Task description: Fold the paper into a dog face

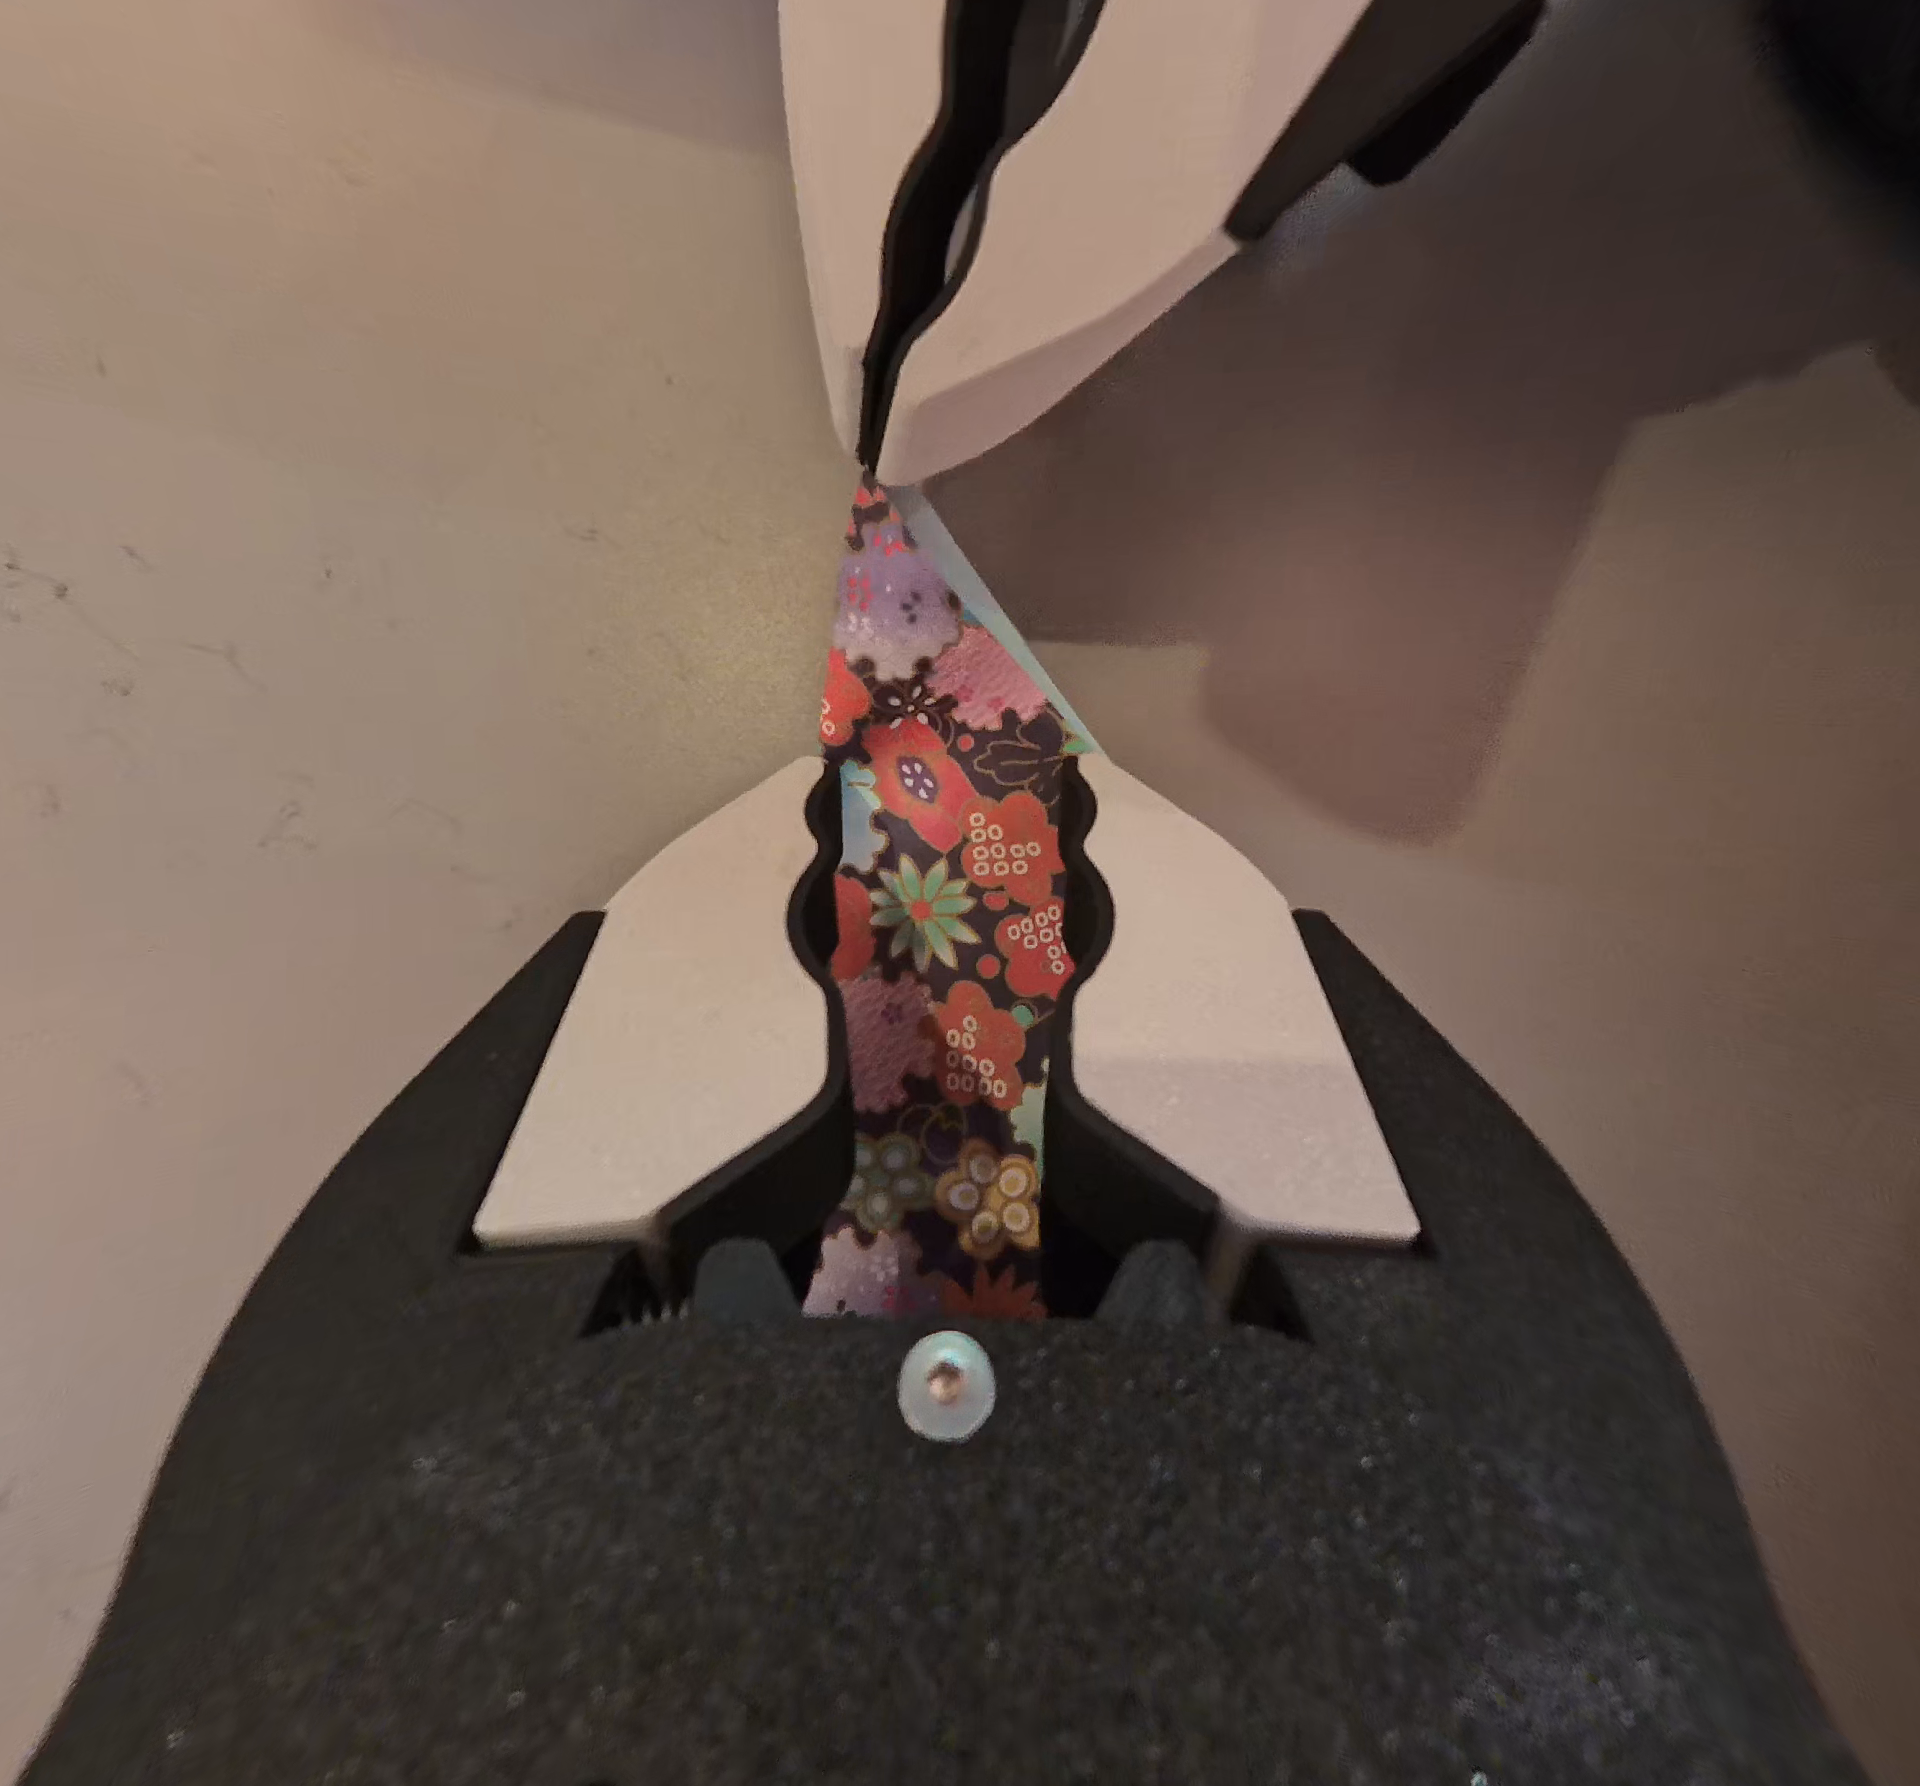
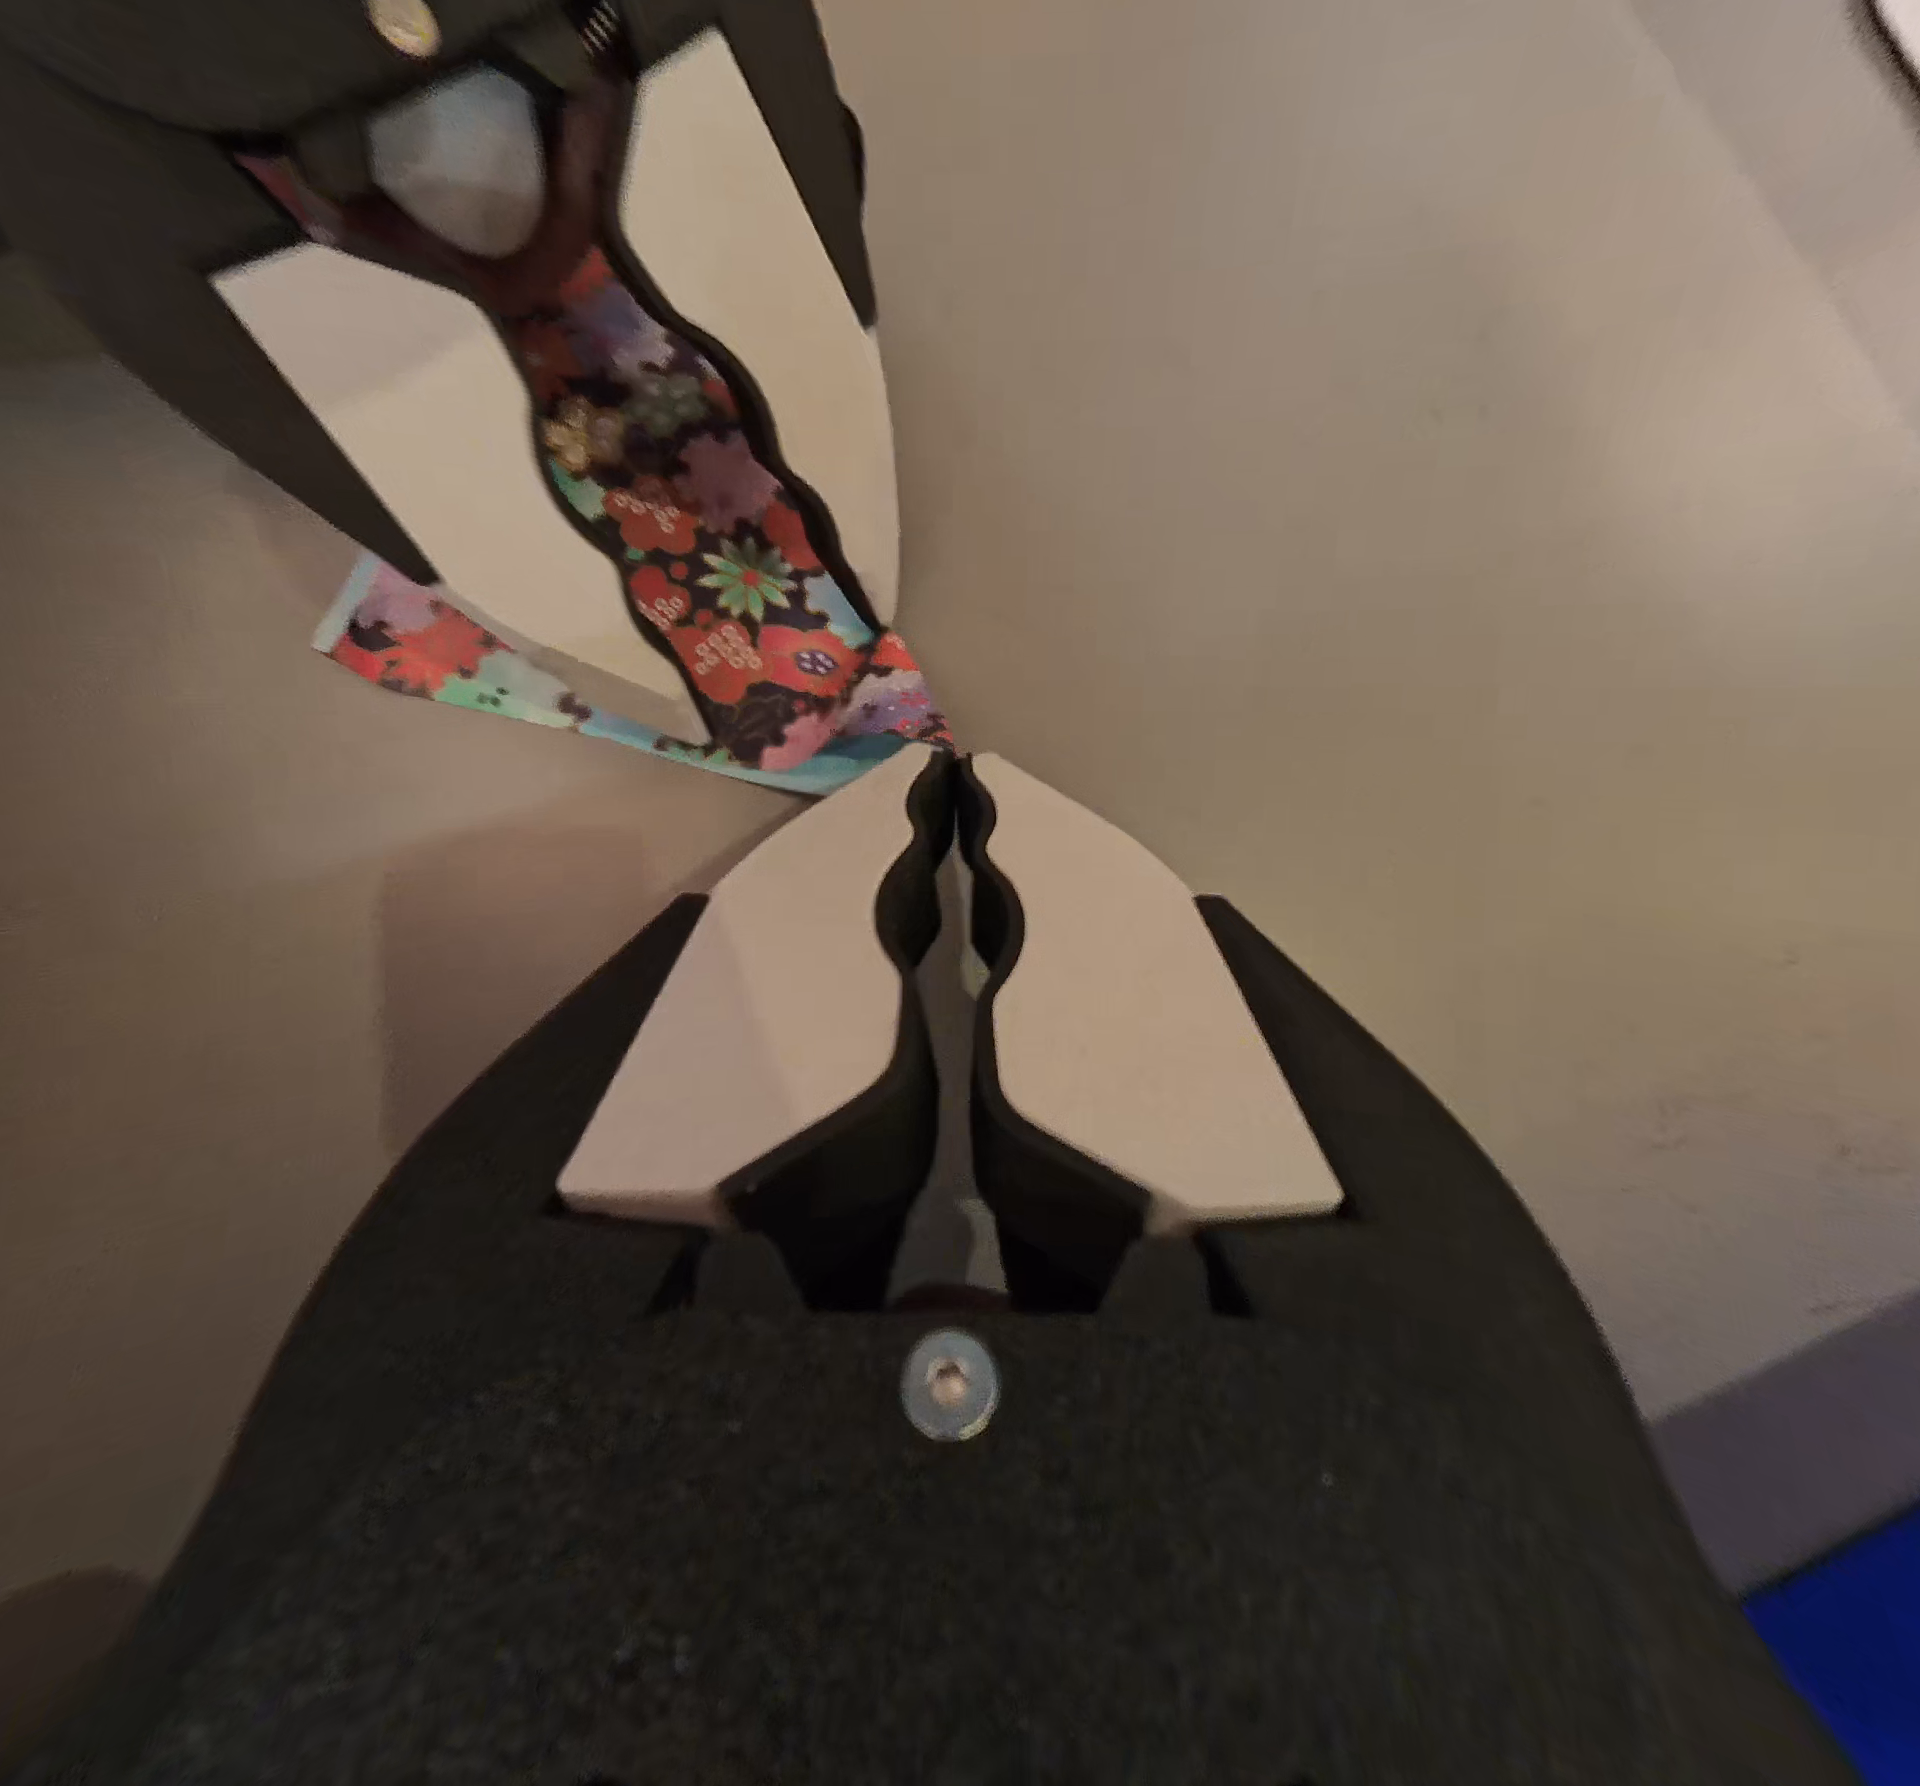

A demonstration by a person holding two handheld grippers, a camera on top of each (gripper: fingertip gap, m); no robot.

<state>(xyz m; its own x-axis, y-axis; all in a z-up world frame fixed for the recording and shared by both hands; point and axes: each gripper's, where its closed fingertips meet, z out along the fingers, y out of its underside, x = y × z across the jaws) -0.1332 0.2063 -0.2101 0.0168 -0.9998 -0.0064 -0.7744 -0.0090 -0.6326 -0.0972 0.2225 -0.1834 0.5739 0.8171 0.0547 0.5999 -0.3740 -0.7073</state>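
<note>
The paper (image 1: 935, 863) has a dark floral print on one side and is white underneath. It lies on the beige table and narrows to a corner. My left gripper (image 1: 951, 780) is partly open, with one finger on each side of the paper and the print showing in the gap. It also shows in the right wrist view (image 2: 795, 687), over the paper (image 2: 468, 666). My right gripper (image 2: 954, 765) is shut, its tips pinching the paper's corner. In the left wrist view it (image 1: 868, 458) comes in from the top, and a white fold (image 1: 966, 593) shows beside the corner.
The beige table top (image 2: 1455, 593) carries everything. Its edge (image 2: 1766, 1373) runs at the lower right of the right wrist view, with a blue patch (image 2: 1849, 1653) beyond it. A white object (image 2: 1896, 1) sits at the far top right. Across from one pair of fingers to the other is roughly 5 centimetres.
</note>
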